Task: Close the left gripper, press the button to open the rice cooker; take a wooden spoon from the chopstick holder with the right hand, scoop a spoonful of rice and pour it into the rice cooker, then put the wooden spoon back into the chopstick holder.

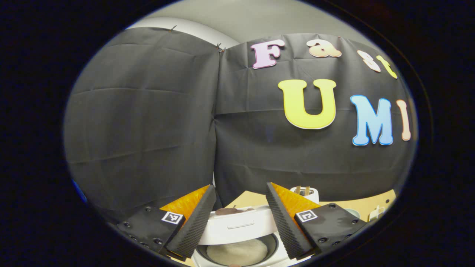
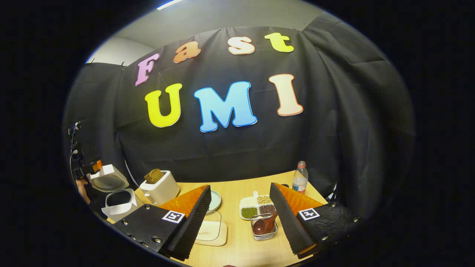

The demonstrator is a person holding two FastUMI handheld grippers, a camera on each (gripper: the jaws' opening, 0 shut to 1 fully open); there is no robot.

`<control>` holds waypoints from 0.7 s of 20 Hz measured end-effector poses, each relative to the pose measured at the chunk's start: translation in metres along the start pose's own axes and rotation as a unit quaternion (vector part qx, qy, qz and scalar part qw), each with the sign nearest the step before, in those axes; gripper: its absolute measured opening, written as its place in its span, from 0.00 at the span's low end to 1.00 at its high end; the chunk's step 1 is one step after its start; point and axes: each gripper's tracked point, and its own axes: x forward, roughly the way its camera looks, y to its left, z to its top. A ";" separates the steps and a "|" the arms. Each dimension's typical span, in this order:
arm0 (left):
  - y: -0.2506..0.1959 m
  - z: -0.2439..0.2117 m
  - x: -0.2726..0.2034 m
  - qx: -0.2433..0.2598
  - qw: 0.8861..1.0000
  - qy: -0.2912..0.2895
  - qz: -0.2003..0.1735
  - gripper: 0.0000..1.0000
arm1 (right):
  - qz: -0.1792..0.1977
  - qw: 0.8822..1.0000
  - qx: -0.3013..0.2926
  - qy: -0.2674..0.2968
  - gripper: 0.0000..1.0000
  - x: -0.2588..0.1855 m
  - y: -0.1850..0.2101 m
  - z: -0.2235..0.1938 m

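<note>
The rice cooker (image 1: 237, 237) stood open on the left, rice inside. Both grippers, left (image 1: 237, 218) and right (image 2: 239, 218), were wide and held nothing. The wooden spoon (image 2: 262, 225) sat in its holder (image 2: 264, 230) near the right gripper, which probably needed to grab it next.

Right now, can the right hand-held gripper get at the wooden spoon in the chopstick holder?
Probably yes. The right hand-held gripper is open, and the wooden spoon stands in the chopstick holder just ahead, near its right-side finger. Nothing lies between them; the divided dish sits behind the holder.
</note>
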 end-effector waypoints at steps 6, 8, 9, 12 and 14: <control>-0.013 -0.056 -0.037 -0.006 1.000 0.031 0.001 0.95 | 0.013 1.000 -0.014 0.007 0.96 0.001 0.009 -0.002; -0.013 -0.076 -0.046 -0.009 0.999 0.044 0.006 0.92 | 0.019 1.000 -0.011 0.011 0.96 0.002 0.015 -0.005; -0.014 -0.082 -0.050 -0.018 0.999 0.045 0.003 0.96 | 0.021 1.000 -0.010 0.013 0.96 0.003 0.017 -0.006; -0.015 -0.102 -0.057 -0.015 0.998 0.064 0.002 0.95 | 0.029 0.999 -0.014 0.018 0.96 0.004 0.024 -0.009; -0.017 -0.109 -0.059 -0.017 0.997 0.074 0.000 0.98 | 0.033 0.999 -0.018 0.020 0.96 0.004 0.027 -0.009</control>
